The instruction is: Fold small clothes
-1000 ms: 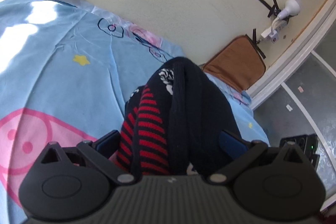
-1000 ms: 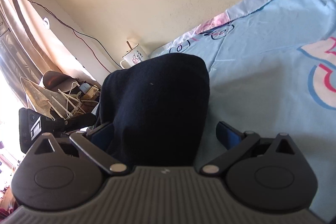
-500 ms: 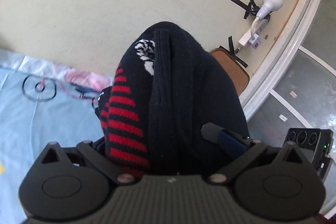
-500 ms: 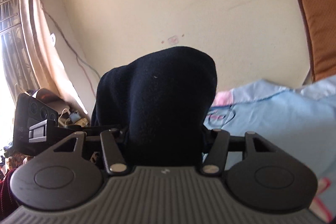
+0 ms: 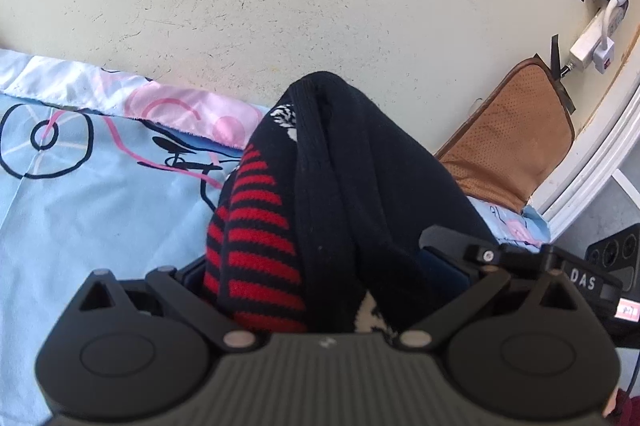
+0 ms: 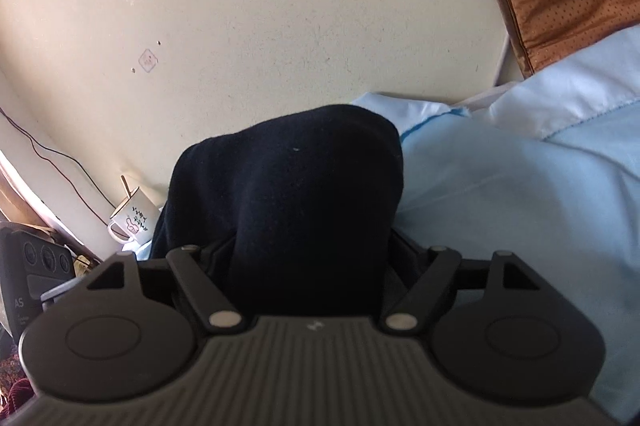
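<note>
The left gripper [image 5: 320, 266] has its jaws clamped on a bunched black knit garment [image 5: 360, 186] with red stripes and a bit of white pattern; the cloth rises in a hump between the jaws and blocks most of the left wrist view ahead. The right gripper [image 6: 304, 258] also has the same dark cloth [image 6: 288, 186] bulging up between its jaws, which have just been opening wider; its fingertips are hidden under the fabric, so I cannot tell whether the pads press on it.

The garment is held up over a light blue bedsheet [image 5: 80, 206] printed with pink and black cartoon outlines. Taking that sheet as the landmark: a cream wall [image 5: 280, 6] runs along its far edge, close behind the hump of cloth. A brown perforated cushion [image 5: 508, 138] leans against the wall at the sheet's right end in the left wrist view, partly hidden by the garment. Above the cushion a white power strip [image 5: 592, 42] is taped to the wall with black tape, a white plug in it. At the sheet's other end, seen from the right wrist, a white mug [image 6: 132, 218] with a stick in it stands by the wall, half hidden behind the dark cloth, with a thin dark cable [image 6: 60, 162] running down the wall near it
</note>
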Motion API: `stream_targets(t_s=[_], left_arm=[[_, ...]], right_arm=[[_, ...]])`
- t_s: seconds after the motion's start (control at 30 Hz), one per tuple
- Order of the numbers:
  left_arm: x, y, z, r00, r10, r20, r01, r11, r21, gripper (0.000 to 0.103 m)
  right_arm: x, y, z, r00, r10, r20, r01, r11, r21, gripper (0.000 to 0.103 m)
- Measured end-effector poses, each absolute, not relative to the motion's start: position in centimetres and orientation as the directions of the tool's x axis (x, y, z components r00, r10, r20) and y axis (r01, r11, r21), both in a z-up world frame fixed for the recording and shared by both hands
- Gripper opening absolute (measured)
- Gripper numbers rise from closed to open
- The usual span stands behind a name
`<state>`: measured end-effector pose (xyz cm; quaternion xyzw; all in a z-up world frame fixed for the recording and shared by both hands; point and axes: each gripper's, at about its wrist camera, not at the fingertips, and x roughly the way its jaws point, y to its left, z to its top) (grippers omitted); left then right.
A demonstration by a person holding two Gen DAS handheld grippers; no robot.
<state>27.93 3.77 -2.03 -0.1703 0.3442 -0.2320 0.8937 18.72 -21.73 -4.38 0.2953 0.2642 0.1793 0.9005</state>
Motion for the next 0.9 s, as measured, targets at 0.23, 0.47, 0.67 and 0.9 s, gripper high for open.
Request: stream_targets(t_s=[0.23,0.47,0.67,0.9], left_arm=[[23.6,4.4,-0.1,0.786,-0.343,-0.514,0.167,0.919,-0.357,0.103],[13.3,3.8,1.4,0.859,-0.159,-0.486,0.041,0.969,-0.244,0.103],[7.0,1.1,1.4,0.866,-0.02,-0.5,0.012,1.0,-0.019,0.103],[4.5,0.6,0.5,0.801,-0.034,-0.597,0.042,0.999,0.0,0.103]], right_arm=[[15.4,-24.0,-4.2,0.86,0.362,-0.359,-0.008,0.715,0.699,0.089],[2.7,-21.6,-2.9,0.879,0.22,-0.423,0.03,0.86,0.509,0.089],[-2.3,-19.4,-3.6,0.875,0.137,-0.465,0.064,0.918,0.391,0.095],[-3.5,-18.6,-3.8,0.882,0.023,-0.47,0.149,0.934,0.325,0.103]])
